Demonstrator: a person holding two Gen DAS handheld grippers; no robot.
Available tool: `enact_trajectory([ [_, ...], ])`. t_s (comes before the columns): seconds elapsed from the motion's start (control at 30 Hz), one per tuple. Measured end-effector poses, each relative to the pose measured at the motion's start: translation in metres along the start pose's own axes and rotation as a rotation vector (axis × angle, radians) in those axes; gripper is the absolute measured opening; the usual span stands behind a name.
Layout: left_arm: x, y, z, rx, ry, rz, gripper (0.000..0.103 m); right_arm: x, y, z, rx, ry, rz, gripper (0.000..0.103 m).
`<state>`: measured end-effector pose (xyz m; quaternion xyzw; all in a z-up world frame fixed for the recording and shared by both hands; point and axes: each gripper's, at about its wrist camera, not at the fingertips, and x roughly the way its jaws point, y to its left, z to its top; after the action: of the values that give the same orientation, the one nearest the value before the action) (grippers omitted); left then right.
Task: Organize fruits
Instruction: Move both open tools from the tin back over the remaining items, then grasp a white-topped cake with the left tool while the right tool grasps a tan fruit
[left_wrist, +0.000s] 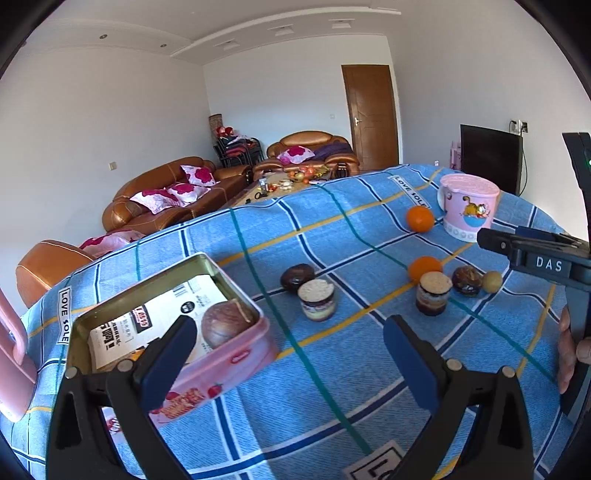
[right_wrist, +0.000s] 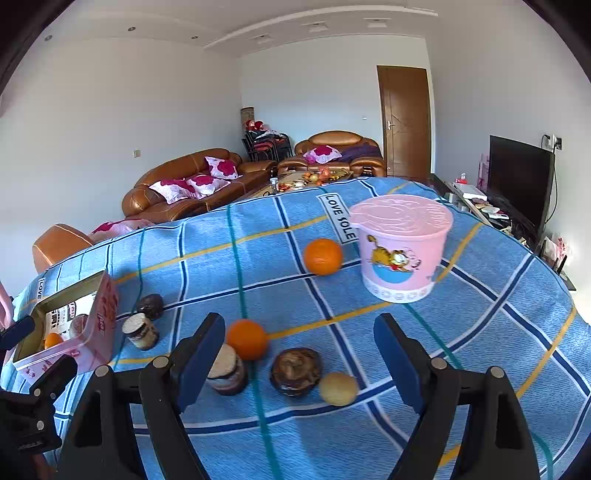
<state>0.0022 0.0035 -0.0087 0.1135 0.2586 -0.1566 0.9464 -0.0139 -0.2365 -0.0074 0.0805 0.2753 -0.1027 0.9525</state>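
Left gripper (left_wrist: 290, 354): blue fingers spread wide, holding nothing, above open pink rectangular tin (left_wrist: 236, 356) near table's left edge. Tin holds brown round fruit (left_wrist: 225, 323), small orange fruit (right_wrist: 53, 339), printed card. Right gripper (right_wrist: 299, 354): fingers wide apart, empty, above front cluster: orange (right_wrist: 246, 339), dark brown fruit (right_wrist: 295, 371), pale yellow round fruit (right_wrist: 338, 388), cork-lidded jar (right_wrist: 226, 371). Second orange (right_wrist: 323, 256) beside lidded pink cartoon bucket (right_wrist: 400, 249) toward far edge. Judgement: task barely begun; most fruit remains on blue checked cloth (right_wrist: 480, 332).
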Motion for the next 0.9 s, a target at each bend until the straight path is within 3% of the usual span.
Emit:
enact_trajectory([
  [0.23, 0.013, -0.038, 0.007, 0.034, 0.058, -0.074, 0.103, 0.002, -0.046, -0.005, 0.036, 0.091, 0.035, 0.083],
  [0.3, 0.019, -0.049, 0.009, 0.041, 0.076, -0.094, 0.103, 0.004, -0.049, -0.008, 0.01, 0.123, 0.067, 0.066],
  [0.37, 0.027, -0.058, 0.012, 0.045, 0.101, -0.099, 0.103, 0.008, -0.045, -0.01, -0.032, 0.163, 0.09, 0.057],
  [0.7, 0.057, -0.086, 0.027, 0.043, 0.168, -0.117, 0.102, 0.036, -0.028, -0.019, -0.115, 0.32, 0.151, 0.053],
  [0.9, 0.076, -0.092, 0.034, 0.02, 0.21, -0.12, 0.09, 0.037, -0.023, -0.02, -0.148, 0.327, 0.137, 0.048],
])
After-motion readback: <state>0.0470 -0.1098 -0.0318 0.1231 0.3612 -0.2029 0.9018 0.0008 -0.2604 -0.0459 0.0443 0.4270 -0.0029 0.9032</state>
